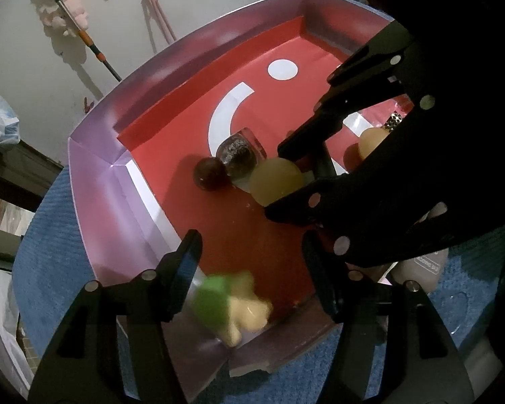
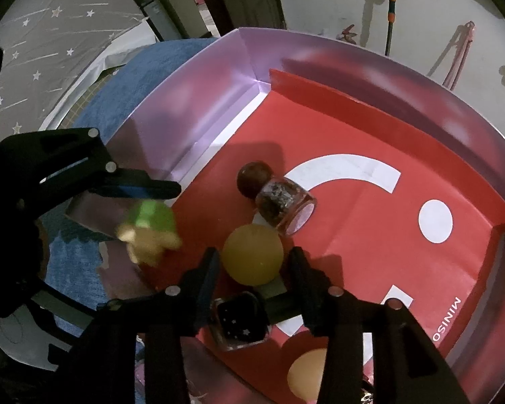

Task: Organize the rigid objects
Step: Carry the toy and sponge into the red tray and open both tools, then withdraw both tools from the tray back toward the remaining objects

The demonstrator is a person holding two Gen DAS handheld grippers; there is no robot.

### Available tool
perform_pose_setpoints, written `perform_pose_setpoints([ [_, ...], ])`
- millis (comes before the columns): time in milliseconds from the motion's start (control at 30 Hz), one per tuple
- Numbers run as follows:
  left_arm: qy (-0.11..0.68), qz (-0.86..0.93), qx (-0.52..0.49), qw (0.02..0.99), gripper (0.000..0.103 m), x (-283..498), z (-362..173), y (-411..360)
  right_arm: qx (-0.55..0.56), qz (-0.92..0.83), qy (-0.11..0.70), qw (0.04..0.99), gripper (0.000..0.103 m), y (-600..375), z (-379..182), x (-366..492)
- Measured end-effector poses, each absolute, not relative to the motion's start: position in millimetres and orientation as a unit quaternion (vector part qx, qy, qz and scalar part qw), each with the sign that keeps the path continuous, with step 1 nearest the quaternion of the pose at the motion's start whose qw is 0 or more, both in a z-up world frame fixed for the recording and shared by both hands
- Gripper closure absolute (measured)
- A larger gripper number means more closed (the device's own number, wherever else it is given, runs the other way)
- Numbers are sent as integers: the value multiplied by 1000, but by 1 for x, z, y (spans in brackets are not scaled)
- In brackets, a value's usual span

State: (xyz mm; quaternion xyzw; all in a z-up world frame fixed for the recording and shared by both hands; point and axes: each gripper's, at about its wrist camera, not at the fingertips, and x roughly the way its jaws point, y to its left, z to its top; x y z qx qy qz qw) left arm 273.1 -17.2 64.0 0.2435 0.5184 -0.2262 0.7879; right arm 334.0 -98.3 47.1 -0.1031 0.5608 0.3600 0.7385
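Note:
A red-lined box [image 1: 94,181] [image 2: 219,101] holds a glass bottle with a brown ball stopper [image 1: 239,156] [image 2: 279,202], a yellow ball [image 1: 276,180] [image 2: 252,256], a second yellow ball [image 1: 372,141] [image 2: 308,373] and a dark square bottle [image 2: 240,320]. A green and yellow toy [image 1: 234,303] [image 2: 148,232] is blurred between the fingers of my open left gripper [image 1: 252,262] [image 2: 171,188], free of them, at the box's near wall. My right gripper [image 2: 252,269] [image 1: 286,181] is open, its fingers either side of the yellow ball.
The box stands on a blue towel [image 1: 50,245] [image 2: 151,64]. A grey item [image 1: 421,269] lies on the towel beside the box. A mop handle [image 1: 80,30] and pink items lean on the far wall. A star-patterned cloth [image 2: 50,33] lies beyond the towel.

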Motion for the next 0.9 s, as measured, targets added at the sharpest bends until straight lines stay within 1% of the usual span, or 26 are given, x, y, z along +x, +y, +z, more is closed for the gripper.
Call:
perform_pose_setpoints([
  [67, 518, -224, 240, 790, 42, 271, 65, -17, -100, 359, 557, 742, 50, -101, 50, 333],
  [233, 513, -224, 224, 798, 42, 267, 71, -12, -89, 358, 547, 752, 47, -110, 63, 329],
  [333, 505, -226, 202, 808, 42, 260, 78, -8, -81, 353, 535, 764, 41, -119, 76, 322],
  [400, 497, -228, 185, 816, 39, 256, 82, -6, -76, 350, 526, 771, 38, -126, 85, 317],
  [467, 486, -231, 166, 827, 33, 248, 89, -2, -70, 346, 515, 781, 36, -134, 96, 309],
  [500, 478, -231, 155, 833, 33, 243, 93, -1, -68, 344, 510, 785, 33, -138, 100, 306],
  [600, 453, -230, 128, 852, 31, 228, 105, 4, -60, 336, 492, 801, 30, -151, 116, 292],
  [633, 445, -229, 118, 858, 27, 222, 109, 6, -59, 333, 486, 806, 29, -155, 121, 286],
  [667, 440, -227, 110, 862, 26, 220, 113, 5, -57, 328, 480, 812, 26, -160, 126, 279],
  [767, 420, -220, 87, 876, 26, 204, 121, 9, -48, 321, 460, 827, 18, -173, 141, 260],
  [833, 408, -214, 79, 884, 26, 195, 127, 12, -46, 312, 444, 839, 15, -183, 150, 245],
  [900, 394, -212, 69, 892, 23, 184, 130, 13, -41, 307, 428, 849, 11, -189, 158, 228],
])
